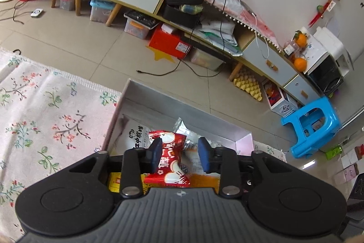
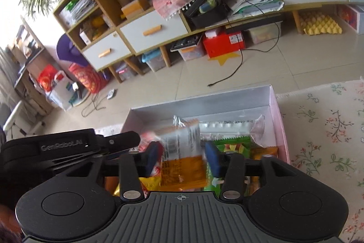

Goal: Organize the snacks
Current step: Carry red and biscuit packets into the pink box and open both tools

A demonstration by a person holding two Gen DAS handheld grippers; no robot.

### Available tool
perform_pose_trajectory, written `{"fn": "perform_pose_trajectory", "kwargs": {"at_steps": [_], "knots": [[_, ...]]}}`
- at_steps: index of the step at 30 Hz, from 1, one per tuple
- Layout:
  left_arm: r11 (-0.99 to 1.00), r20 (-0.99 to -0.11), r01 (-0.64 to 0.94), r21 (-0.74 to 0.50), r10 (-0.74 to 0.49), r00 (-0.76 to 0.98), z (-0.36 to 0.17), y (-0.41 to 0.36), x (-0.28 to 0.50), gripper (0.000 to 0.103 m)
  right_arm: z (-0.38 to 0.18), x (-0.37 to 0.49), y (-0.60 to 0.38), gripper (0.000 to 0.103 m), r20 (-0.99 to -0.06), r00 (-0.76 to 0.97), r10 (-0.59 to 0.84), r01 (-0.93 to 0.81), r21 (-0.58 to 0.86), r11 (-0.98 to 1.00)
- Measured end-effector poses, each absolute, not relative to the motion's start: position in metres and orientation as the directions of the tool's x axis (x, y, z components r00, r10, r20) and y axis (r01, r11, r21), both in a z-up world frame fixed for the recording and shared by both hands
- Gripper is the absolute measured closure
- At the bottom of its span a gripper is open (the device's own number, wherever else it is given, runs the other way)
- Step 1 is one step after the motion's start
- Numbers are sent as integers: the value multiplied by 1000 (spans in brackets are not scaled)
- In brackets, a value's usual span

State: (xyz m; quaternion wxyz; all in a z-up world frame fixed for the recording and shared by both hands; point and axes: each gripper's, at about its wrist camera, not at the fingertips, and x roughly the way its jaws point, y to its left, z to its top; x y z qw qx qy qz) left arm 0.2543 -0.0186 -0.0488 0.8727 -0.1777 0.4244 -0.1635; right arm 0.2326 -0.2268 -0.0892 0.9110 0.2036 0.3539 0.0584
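Between the left claw (image 1: 179, 155) pads lies a red snack packet (image 1: 168, 163), its long axis running toward the camera; the near pad touches it, the far pad stands clear, so the jaws look partly parted and the packet seems released rather than gripped. It sits over the open box (image 1: 241, 139), directly below and ahead of that claw, on other packets. The right claw (image 2: 182, 157), also over the box, stands wider, with an orange-and-silver packet (image 2: 182, 152) upright between its pads; blur hides whether either pad presses it. Both packets appear to be dropping into the box on the floral-clothed counter (image 1: 45, 117). Packets lower in the box are mostly covered.
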Motion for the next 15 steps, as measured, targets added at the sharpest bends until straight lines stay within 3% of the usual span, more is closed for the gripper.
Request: {"fn": "perform_pose_trajectory", "kwargs": {"at_steps": [10,15], "knots": [[889,-699,69,-453,-402,592,-29,1,231,70,-70,200,-249,44,-629,749,208,95,414,905],[912,-733,12,-409,-337,591,-17,12,207,57,-54,171,-252,42,-647,736,199,134,427,894]]}}
